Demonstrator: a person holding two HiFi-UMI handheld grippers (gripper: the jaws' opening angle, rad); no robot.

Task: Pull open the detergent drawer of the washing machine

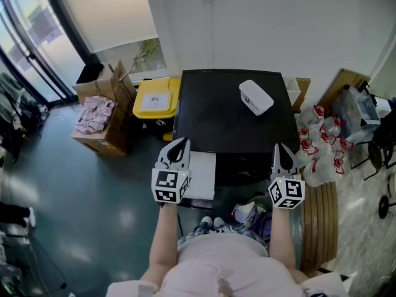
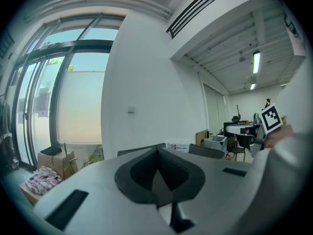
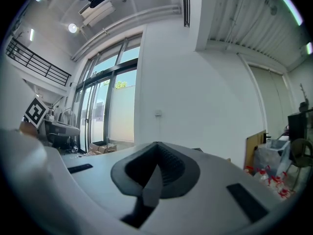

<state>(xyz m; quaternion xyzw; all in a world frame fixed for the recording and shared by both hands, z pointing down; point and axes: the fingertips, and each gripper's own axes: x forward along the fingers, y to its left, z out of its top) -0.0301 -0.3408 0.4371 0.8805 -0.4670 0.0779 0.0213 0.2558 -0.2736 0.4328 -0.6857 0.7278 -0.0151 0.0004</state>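
The washing machine (image 1: 232,113) has a black top and stands against the white wall, seen from above in the head view. A white rectangular part (image 1: 202,175), which looks like the detergent drawer, juts out from its front left. My left gripper (image 1: 179,144) hovers just left of that part, shut and holding nothing. My right gripper (image 1: 283,150) hangs at the machine's front right corner, also shut and empty. In the left gripper view the closed jaws (image 2: 157,151) point level at the wall over the machine's top. The right gripper view shows its closed jaws (image 3: 157,145) the same way.
A white lidded box (image 1: 255,96) lies on the machine's top. A yellow bin (image 1: 156,98) and cardboard boxes (image 1: 105,113) stand to the left. Bagged plastic bottles (image 1: 322,144) and a wooden bench (image 1: 318,224) are on the right. Glass doors (image 1: 31,36) line the far left.
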